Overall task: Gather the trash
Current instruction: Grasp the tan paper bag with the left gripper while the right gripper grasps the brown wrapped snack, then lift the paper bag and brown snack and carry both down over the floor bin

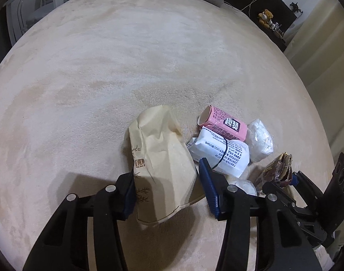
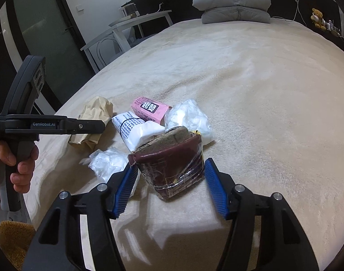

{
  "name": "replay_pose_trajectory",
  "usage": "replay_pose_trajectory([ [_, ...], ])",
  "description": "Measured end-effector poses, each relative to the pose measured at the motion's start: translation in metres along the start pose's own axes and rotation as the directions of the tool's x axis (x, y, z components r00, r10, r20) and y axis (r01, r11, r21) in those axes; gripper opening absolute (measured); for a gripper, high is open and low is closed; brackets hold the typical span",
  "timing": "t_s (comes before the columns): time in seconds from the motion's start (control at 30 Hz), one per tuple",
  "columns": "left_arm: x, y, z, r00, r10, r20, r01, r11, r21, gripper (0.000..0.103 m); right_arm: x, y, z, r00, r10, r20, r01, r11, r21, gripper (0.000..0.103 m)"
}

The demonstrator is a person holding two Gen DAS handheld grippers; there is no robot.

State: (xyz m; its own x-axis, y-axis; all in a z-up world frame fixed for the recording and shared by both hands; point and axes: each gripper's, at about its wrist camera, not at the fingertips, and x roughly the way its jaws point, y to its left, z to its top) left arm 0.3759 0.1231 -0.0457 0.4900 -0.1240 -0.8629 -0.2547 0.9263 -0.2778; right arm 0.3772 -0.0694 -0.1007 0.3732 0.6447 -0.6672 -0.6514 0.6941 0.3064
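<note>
A pile of trash lies on a beige bed (image 1: 104, 67). My left gripper (image 1: 167, 176) is open around a crumpled tan tissue pack (image 1: 162, 155); the right pad stands apart from it, and I cannot tell whether the left pad touches. Beside the tan pack lie a white printed pack (image 1: 219, 153), a pink carton (image 1: 223, 124) and a clear bag of white tissue (image 1: 261, 140). My right gripper (image 2: 169, 176) is open around a dark red crushed box wrapped in clear film (image 2: 172, 164); its left pad is close to the box, its right pad apart.
Another clear bag of white tissue (image 2: 108, 162) lies left of the red box. Grey folded bedding (image 2: 235, 6) sits at the head of the bed. A white chair (image 2: 117, 38) stands left of the bed. A teddy bear (image 2: 317, 18) sits on a dark shelf.
</note>
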Motion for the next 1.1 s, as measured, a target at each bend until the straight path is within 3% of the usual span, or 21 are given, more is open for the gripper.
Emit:
replay_pose_trajectory([
  [0.4, -0.035, -0.002, -0.029, 0.999, 0.023, 0.048, -0.022, 1.000, -0.011, 0.047, -0.034, -0.002, -0.007, 0.999, 0.024, 0.038, -0.025, 1.000, 0.019, 0.060],
  [0.67, -0.066, -0.012, -0.064, 0.996, -0.027, 0.089, 0.028, 0.999, -0.020, 0.047, -0.062, 0.013, -0.026, 0.998, 0.028, 0.048, -0.028, 1.000, 0.005, 0.060],
  [1.1, -0.119, -0.051, -0.148, 0.977, -0.114, 0.179, 0.103, 0.992, 0.072, 0.047, -0.130, 0.021, -0.078, 0.991, -0.085, 0.099, 0.085, 0.996, 0.003, 0.060],
])
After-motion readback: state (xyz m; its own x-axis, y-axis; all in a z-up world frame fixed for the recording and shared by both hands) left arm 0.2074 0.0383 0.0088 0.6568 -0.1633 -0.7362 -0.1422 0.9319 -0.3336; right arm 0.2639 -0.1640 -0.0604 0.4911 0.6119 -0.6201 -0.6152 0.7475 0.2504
